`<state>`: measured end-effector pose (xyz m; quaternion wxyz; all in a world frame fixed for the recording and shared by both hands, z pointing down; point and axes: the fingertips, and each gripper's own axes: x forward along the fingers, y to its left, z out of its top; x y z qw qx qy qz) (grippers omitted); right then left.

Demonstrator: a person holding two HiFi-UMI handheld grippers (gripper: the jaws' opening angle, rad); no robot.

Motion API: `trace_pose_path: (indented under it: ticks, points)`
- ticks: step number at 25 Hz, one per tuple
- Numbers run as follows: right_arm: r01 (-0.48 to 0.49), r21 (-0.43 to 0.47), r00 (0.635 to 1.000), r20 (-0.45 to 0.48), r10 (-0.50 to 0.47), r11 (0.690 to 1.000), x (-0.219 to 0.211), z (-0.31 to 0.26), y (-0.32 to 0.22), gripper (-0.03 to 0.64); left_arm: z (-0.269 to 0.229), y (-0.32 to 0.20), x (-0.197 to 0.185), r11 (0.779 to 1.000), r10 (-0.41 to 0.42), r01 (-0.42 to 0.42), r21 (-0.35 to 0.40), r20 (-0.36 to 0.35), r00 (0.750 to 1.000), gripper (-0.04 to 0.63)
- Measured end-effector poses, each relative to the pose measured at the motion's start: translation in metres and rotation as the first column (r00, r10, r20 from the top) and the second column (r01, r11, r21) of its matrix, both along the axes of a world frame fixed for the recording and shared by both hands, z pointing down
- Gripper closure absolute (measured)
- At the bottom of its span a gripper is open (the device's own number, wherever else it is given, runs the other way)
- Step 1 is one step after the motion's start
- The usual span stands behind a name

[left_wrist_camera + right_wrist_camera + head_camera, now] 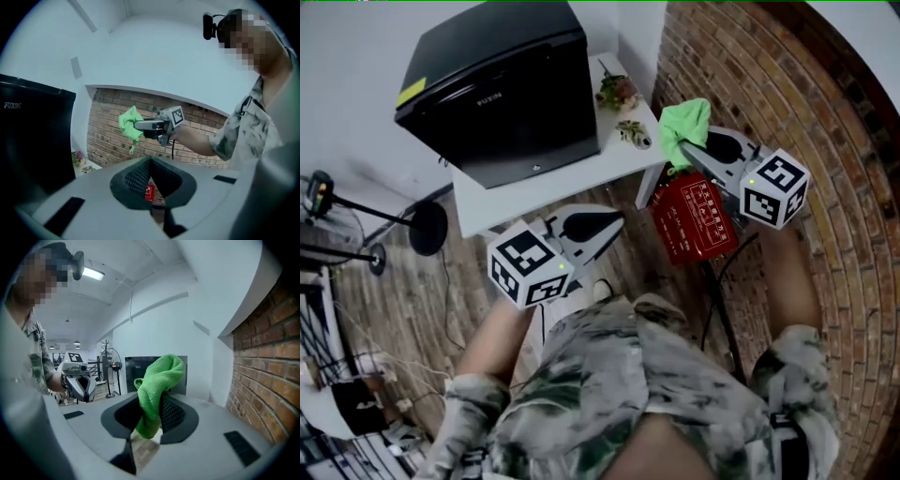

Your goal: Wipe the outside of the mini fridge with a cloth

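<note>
The black mini fridge (502,84) stands on a small white table (544,186), its door facing me. My right gripper (689,150) is shut on a bright green cloth (686,122), held in the air to the right of the table, close to the brick wall. In the right gripper view the cloth (157,385) bulges up from between the jaws, with the fridge (136,367) behind it. My left gripper (617,223) hovers shut and holding nothing, just in front of the table's near edge. The left gripper view has the fridge (28,140) at its left edge and the cloth (130,124).
A small flower pot (619,92) and a little ornament (633,134) sit on the table's right end. A red box (694,217) lies on the floor under my right gripper. The brick wall (787,84) runs along the right. A fan stand (427,228) and cables are at the left.
</note>
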<state>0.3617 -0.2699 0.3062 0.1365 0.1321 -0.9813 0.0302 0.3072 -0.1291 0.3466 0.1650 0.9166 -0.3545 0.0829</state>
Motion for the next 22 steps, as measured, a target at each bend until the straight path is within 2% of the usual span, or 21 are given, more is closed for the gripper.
trace_pose_path:
  ticks: [3, 8, 15, 22]
  points:
    - [-0.010, 0.019, 1.000, 0.007, 0.010, 1.000, -0.026, -0.001, -0.025, 0.509, -0.003, -0.020, -0.011, 0.999, 0.035, -0.035, 0.012, 0.016, 0.999, 0.571]
    - [0.001, 0.056, 1.000, -0.004, 0.000, 0.998, -0.060, -0.004, -0.076, 0.509, -0.012, -0.058, -0.014, 0.997, 0.075, -0.075, 0.022, 0.001, 0.997, 0.571]
    - [0.049, 0.101, 0.999, 0.017, -0.051, 0.994, -0.102, -0.016, -0.183, 0.509, -0.022, -0.134, -0.007, 0.999, 0.042, -0.042, 0.028, -0.008, 0.999, 0.571]
    - [0.126, 0.120, 0.991, 0.037, -0.131, 0.985, -0.164, -0.019, -0.280, 0.509, -0.022, -0.203, -0.010, 1.000, -0.023, 0.023, 0.009, -0.021, 1.000, 0.569]
